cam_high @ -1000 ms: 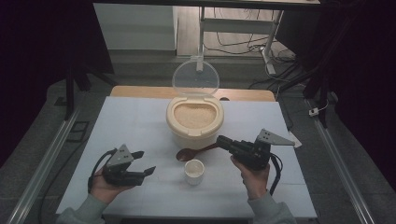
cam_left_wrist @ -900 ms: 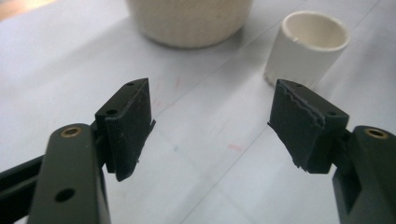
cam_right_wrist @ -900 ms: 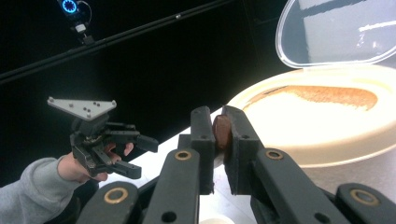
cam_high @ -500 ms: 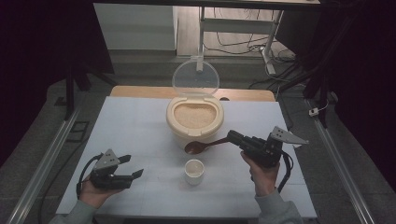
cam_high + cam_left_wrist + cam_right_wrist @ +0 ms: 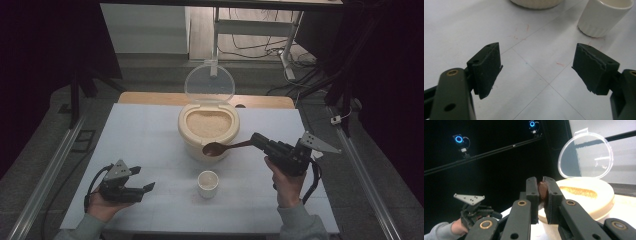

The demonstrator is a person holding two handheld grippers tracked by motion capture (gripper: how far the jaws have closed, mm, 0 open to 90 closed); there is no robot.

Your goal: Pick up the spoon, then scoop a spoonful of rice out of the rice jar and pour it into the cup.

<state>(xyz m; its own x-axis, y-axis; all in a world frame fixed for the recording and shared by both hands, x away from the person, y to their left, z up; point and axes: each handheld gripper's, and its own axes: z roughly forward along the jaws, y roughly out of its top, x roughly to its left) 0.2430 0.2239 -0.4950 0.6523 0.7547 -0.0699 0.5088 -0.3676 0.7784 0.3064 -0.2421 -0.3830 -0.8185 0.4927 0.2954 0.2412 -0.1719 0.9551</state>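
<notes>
Scooping step: right gripper [image 5: 259, 141] jaws clamp the spoon [image 5: 216, 148] beside the rice container [image 5: 208, 131]; next, dip in. Left gripper [image 5: 146, 188] jaws have just been opening, empty.

You have two hand-held grippers: the left hand-held gripper [image 5: 146, 187] and the right hand-held gripper [image 5: 256, 140]. One wooden spoon [image 5: 225, 147] sits in the right one. Ahead of them, count one rice container [image 5: 208, 131] with one clear lid [image 5: 209, 83], and one white cup [image 5: 208, 183] between them.
</notes>
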